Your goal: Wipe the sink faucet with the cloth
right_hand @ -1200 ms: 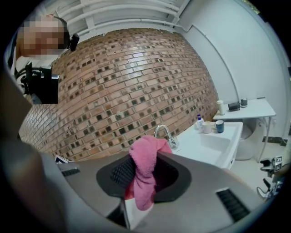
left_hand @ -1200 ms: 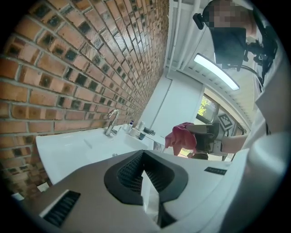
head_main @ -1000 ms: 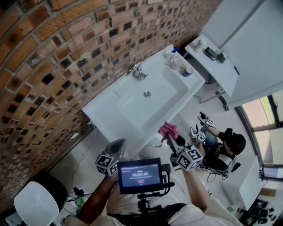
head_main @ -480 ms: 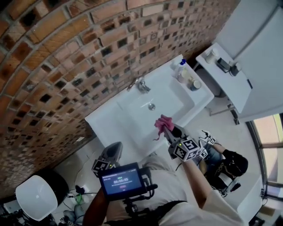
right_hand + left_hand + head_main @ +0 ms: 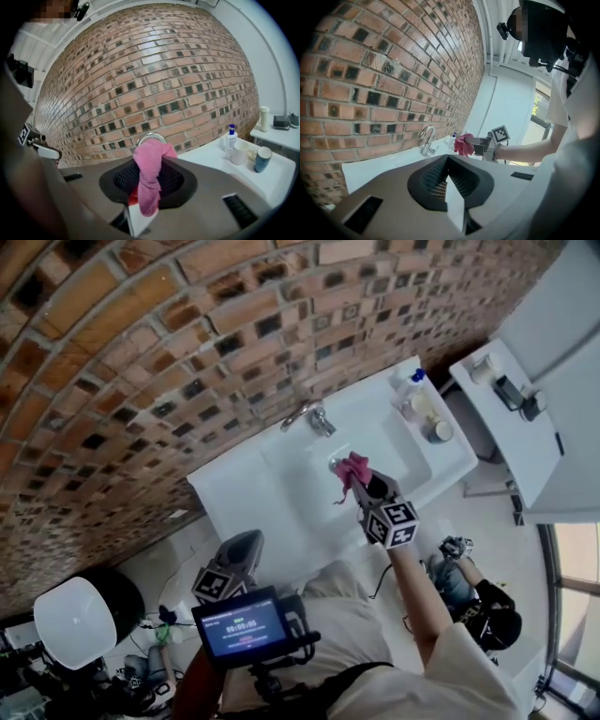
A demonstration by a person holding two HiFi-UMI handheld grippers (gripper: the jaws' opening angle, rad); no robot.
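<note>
A chrome faucet stands at the back of the white sink, against the brick wall. My right gripper is shut on a pink cloth and hovers over the basin, a short way in front of the faucet. In the right gripper view the cloth hangs down from the jaws and hides most of the faucet behind it. My left gripper is shut on nothing, held low in front of the sink's front edge. The left gripper view shows the faucet and cloth from the side.
A soap bottle and two cups stand on the sink's right end. A white shelf with small items is further right. A white round seat is on the floor at left. A person sits on the floor at right.
My right gripper has carried the pink cloth from the sink's front edge up over the basin toward the faucet. The left gripper stayed low near the body.
</note>
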